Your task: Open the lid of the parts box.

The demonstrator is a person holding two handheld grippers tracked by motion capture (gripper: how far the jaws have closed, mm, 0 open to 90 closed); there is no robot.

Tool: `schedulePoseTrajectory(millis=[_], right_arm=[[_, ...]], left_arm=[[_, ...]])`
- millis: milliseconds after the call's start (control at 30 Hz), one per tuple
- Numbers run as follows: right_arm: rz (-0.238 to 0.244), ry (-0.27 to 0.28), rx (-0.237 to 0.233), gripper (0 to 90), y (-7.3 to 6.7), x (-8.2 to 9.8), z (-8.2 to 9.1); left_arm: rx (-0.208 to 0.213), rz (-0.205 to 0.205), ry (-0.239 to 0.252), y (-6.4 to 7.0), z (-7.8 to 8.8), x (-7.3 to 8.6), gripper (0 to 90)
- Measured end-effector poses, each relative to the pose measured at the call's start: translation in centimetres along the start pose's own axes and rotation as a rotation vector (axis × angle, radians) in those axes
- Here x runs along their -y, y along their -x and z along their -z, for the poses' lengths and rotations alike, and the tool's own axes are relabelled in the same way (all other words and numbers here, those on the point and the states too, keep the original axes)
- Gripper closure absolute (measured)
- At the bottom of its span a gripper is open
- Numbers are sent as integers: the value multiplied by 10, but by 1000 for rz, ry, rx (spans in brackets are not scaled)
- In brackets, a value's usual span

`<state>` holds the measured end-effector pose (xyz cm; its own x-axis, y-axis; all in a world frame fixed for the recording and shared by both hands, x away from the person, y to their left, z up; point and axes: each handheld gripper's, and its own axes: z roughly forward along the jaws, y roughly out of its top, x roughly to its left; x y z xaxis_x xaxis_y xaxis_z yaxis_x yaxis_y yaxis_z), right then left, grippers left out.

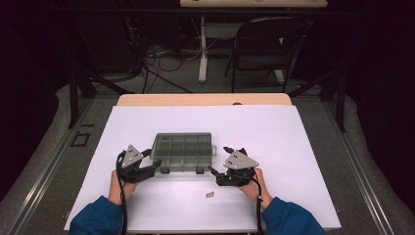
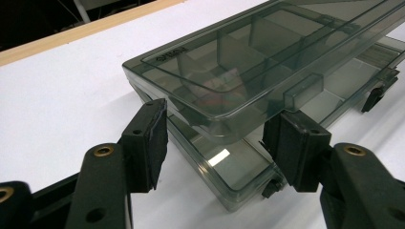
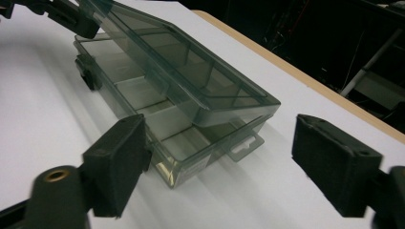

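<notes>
Both grippers sit low in the high view, the left gripper point(image 1: 147, 168) at the near left corner of a smoky clear organizer box point(image 1: 182, 152) and the right gripper point(image 1: 220, 164) just off its near right corner. From above, the box looks like a flat gridded tray at the centre of the white table point(image 1: 274, 142), and whether its lid is up cannot be told there.

The left gripper view settles that: the lid point(image 2: 267, 52) is raised off the base point(image 2: 229, 171), and the left gripper's pads point(image 2: 153, 143) bracket the lid's near corner. Whether they press on it or merely flank it I cannot tell.

In the right gripper view, the right gripper point(image 3: 217, 162) is open, with its jaws spread wide; the box's end corner and its hang tab point(image 3: 246, 143) lie ahead between them, touched by neither pad. At that frame's upper left, the left gripper point(image 3: 71, 19) meets the far end of the lid.

A small grey piece point(image 1: 210, 194) lies on the table near the bottom centre of the high view, apart from the box.
</notes>
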<state>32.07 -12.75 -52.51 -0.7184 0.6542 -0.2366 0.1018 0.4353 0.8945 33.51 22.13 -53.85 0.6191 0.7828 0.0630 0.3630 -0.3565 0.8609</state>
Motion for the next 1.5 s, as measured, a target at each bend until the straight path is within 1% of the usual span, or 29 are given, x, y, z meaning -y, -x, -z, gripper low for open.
schedulePoseTrajectory(millis=[67, 100, 200, 333, 467, 533, 633, 667, 800, 900, 1033, 1067, 1133, 1233, 1267, 1500], right_arm=[[9, -1, 0, 255, 0, -2, -5], [10, 2, -9, 280, 0, -3, -7], [18, 5, -14, 310, -1, -5, -13], [37, 2, -19, 299, -2, -7, -17], [54, -17, -10, 306, -3, -7, -22], [52, -33, 11, 327, -3, -8, -26], [45, -26, 18, 365, -1, -8, -28], [41, -20, 18, 379, -1, -8, -29], [44, -1, 19, 446, 0, -9, -31], [43, 5, 11, 487, 1, -11, -32], [45, 13, 15, 502, 2, -11, -33], [37, 19, 13, 506, 3, -12, -33], [38, 19, 13, 513, 3, -12, -33], [32, 24, 19, 520, 5, -13, -33], [27, 32, 15, 522, 5, -13, -33], [22, 38, 18, 547, 8, -15, -33]], left_arm=[[-2, 1, 7, 0, 0, 0, 420], [-4, 0, 10, 0, 0, 0, 422], [-3, 3, 17, -1, 0, -1, 426], [-2, 3, 20, -2, 0, -2, 430], [-5, 1, 25, -3, 0, -3, 434], [-7, 2, 35, -4, 0, -3, 437], [-6, -2, 38, -4, 0, -3, 444], [-13, -5, 45, -4, -1, -3, 447], [-8, -10, 63, -5, 0, -3, 452], [-12, -11, 75, -6, 0, -4, 465], [-15, -11, 89, -8, 1, -5, 493], [-12, -16, 91, -8, 1, -5, 505], [-19, -14, 98, -9, 1, -6, 511], [-20, -15, 106, -10, 2, -7, 529], [-19, -13, 108, -10, 2, -7, 533], [-20, -12, 110, -12, 1, -10, 539]])
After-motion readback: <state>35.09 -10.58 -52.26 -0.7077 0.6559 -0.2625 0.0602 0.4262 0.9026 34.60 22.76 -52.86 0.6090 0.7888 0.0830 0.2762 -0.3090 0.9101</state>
